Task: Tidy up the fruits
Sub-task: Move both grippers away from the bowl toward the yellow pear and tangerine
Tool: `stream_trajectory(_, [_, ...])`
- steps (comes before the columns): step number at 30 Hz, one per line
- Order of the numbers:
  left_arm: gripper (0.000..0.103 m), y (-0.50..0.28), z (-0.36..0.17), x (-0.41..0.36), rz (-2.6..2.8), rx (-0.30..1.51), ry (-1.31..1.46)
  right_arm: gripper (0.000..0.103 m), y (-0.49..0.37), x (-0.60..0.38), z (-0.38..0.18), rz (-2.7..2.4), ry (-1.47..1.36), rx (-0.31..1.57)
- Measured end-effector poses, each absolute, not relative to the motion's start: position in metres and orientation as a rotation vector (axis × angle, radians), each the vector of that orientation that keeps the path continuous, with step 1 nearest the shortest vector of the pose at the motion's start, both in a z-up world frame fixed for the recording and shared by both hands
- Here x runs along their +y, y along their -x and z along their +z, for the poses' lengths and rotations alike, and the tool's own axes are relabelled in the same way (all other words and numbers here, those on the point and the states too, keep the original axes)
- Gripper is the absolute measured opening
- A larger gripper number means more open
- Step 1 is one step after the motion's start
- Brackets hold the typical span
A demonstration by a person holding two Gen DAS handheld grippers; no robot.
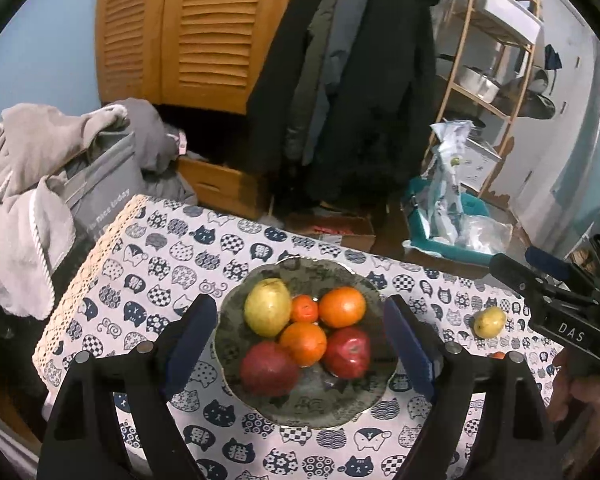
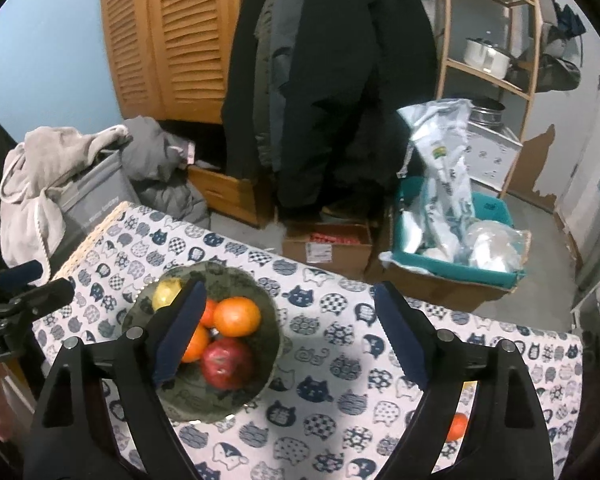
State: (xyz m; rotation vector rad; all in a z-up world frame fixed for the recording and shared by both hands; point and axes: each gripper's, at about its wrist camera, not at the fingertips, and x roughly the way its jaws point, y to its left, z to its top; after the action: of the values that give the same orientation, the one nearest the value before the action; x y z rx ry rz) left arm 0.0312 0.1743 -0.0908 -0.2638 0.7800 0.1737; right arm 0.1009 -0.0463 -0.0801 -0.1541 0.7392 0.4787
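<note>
A grey-green plate on the cat-print tablecloth holds a yellow-green pear, a tangerine, two oranges and two red apples. My left gripper hovers above the plate, open, with nothing between its blue pads. A small yellow fruit lies on the cloth to the plate's right. In the right wrist view my right gripper is open and empty above the cloth, just right of the plate. A small tangerine lies partly hidden behind its right finger.
Beyond the table's far edge are a cardboard box and a teal bin of plastic bags. A grey bag with clothes sits at the table's left. Dark coats and a wooden shelf stand behind.
</note>
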Motion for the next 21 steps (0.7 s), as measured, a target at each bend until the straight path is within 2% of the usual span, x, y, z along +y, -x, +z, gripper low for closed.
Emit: stream_trajectory(21, [0.092, -0.057, -0.087, 0.078, 0.03, 0.808, 0.145, 0.087, -0.093, -0.152, -0.081, 0.316, 0.114, 0.761])
